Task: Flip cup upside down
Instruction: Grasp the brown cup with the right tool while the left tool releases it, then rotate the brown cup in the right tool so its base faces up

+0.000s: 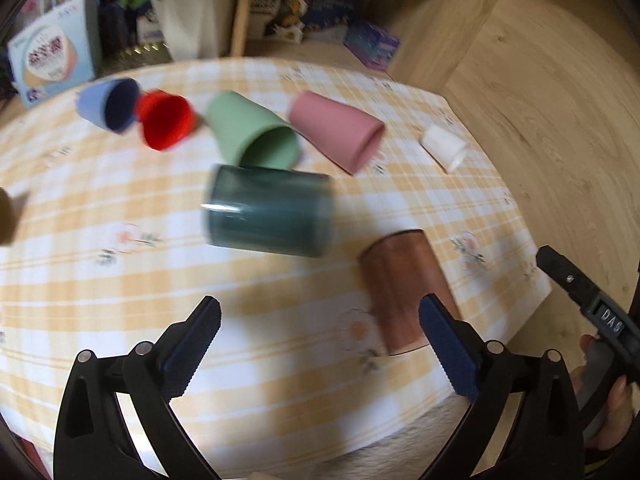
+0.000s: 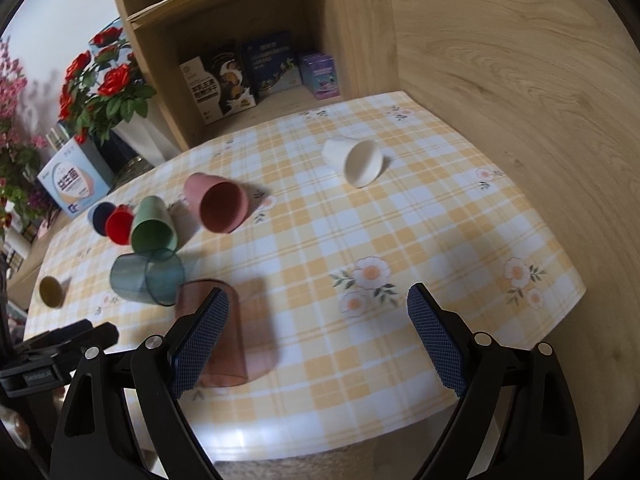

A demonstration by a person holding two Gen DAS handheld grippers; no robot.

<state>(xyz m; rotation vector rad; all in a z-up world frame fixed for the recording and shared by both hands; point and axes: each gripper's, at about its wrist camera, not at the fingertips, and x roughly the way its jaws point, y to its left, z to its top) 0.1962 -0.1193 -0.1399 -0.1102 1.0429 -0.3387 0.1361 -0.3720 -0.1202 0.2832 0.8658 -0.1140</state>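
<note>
I see the table [image 2: 440, 216] under its yellow checked cloth, with cups lying on their sides across it: a brown cup [image 1: 404, 292] nearest the front edge, a dark teal cup [image 1: 268, 216] just behind it, then green [image 1: 256, 136], pink [image 1: 336, 130], red [image 1: 166, 124], blue [image 1: 108, 104] and, toward the right edge, a small white cup [image 2: 356, 160]. My left gripper [image 1: 320, 344] and right gripper [image 2: 318, 340] both hover with fingers spread and nothing between them. I judge this the approach step; next I must close on one cup, probably the brown one, and turn it mouth-down.
</note>
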